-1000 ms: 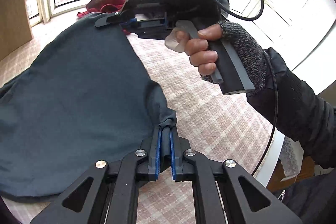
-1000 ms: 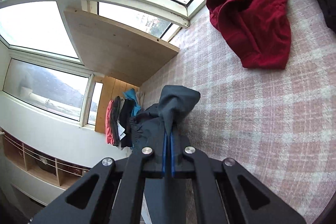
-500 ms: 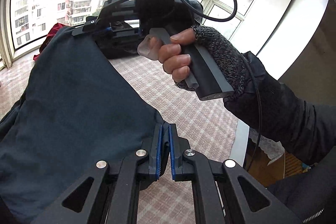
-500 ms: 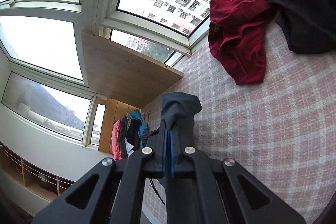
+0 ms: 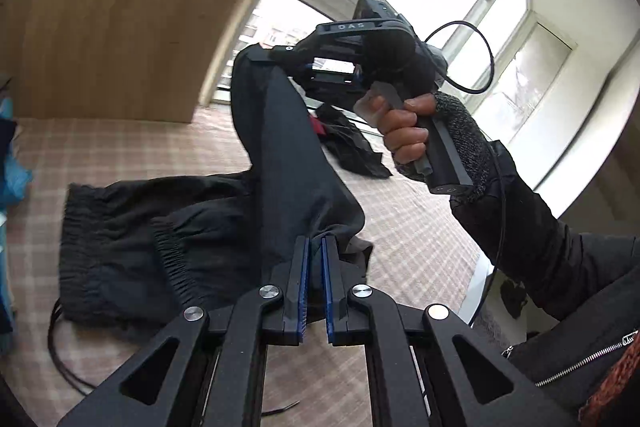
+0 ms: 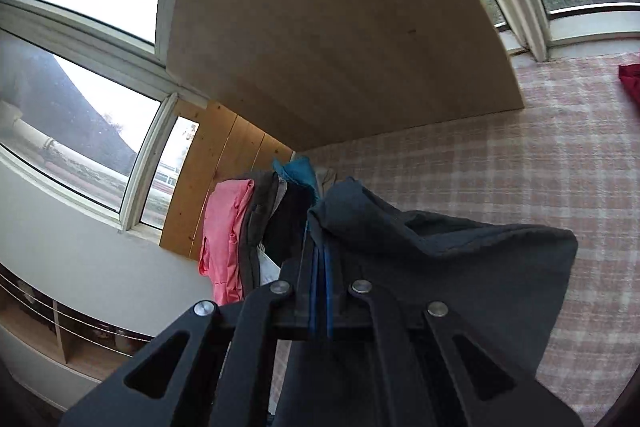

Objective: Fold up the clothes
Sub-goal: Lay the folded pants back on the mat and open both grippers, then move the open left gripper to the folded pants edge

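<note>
— What's each claw doing?

— The left claw (image 5: pixel 314 247) pinches a bunched edge of the dark trousers (image 5: pixel 280 155) between its blue pads. The right claw (image 6: pixel 320 247) is clamped on another edge, held higher.

— Any writing?

— "DAS" on the right claw's housing.

— And the trousers?

— Charcoal, matte, with gathered elastic. They stretch taut between the claws, the rest slumping leftward onto the pink checked surface (image 5: pixel 400 219).

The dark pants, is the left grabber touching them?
Touching. In the left wrist view the left gripper has its blue pads closed on a bunched edge of the dark pants.
</note>
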The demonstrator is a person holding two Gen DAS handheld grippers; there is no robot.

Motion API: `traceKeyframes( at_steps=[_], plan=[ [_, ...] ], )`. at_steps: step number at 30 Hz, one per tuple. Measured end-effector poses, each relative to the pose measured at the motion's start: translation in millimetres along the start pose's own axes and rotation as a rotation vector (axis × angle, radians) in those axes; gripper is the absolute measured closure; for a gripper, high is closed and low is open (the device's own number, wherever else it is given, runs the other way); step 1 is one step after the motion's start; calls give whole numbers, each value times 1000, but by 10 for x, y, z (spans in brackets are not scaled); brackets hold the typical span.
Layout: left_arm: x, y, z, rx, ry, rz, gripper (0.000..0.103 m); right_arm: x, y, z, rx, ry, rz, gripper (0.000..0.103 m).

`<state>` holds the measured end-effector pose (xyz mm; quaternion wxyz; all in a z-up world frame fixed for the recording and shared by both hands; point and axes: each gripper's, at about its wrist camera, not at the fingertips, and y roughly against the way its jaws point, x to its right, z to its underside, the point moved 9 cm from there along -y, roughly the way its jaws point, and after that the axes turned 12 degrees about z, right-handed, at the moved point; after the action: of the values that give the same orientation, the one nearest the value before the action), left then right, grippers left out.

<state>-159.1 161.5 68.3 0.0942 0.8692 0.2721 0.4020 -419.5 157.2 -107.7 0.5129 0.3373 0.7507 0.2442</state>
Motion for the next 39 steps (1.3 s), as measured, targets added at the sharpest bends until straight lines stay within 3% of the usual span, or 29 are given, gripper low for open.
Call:
traceKeyframes(
  at_steps=[3,7,9,12,16,18,20,23,26,29,30,32,35,39],
  plan=[
    [-646,366,198,29,118,-57,97,-192,-675,72,-79,69,81,100],
    [-1185,456,497,-28,202,-164,97,-275,-1426,226,-213,156,198,92],
    [-1404,464,640,-55,261,-206,96,-265,-1564,269,-269,206,281,89],
    [-1568,481,681,-64,325,-232,87,-355,-1381,214,-265,245,249,82],
    [-1378,579,668,-88,264,-290,85,-331,-751,123,-198,281,223,60],
    [-1235,625,605,-99,200,-320,78,-173,-418,97,-148,289,245,59],
    [-1048,627,471,-97,140,-298,68,102,-189,174,-123,275,270,58],
    [-907,375,270,-113,65,-251,63,507,-181,413,-166,223,298,58],
    [-1004,22,183,-169,35,-230,61,864,-354,723,-243,174,296,58],
    [-1473,-173,244,-265,77,-405,67,1257,-400,893,-254,164,420,58],
    [-1590,-167,264,-287,99,-460,67,1281,-289,905,-219,148,404,59],
    [-1525,-78,236,-273,95,-486,67,1307,-63,942,-153,121,367,58],
    [-1133,-78,257,-281,23,-446,63,1098,175,1211,-139,185,296,58],
    [-511,-389,470,-333,-9,-277,57,973,142,1663,-198,351,359,58]
  ],
)
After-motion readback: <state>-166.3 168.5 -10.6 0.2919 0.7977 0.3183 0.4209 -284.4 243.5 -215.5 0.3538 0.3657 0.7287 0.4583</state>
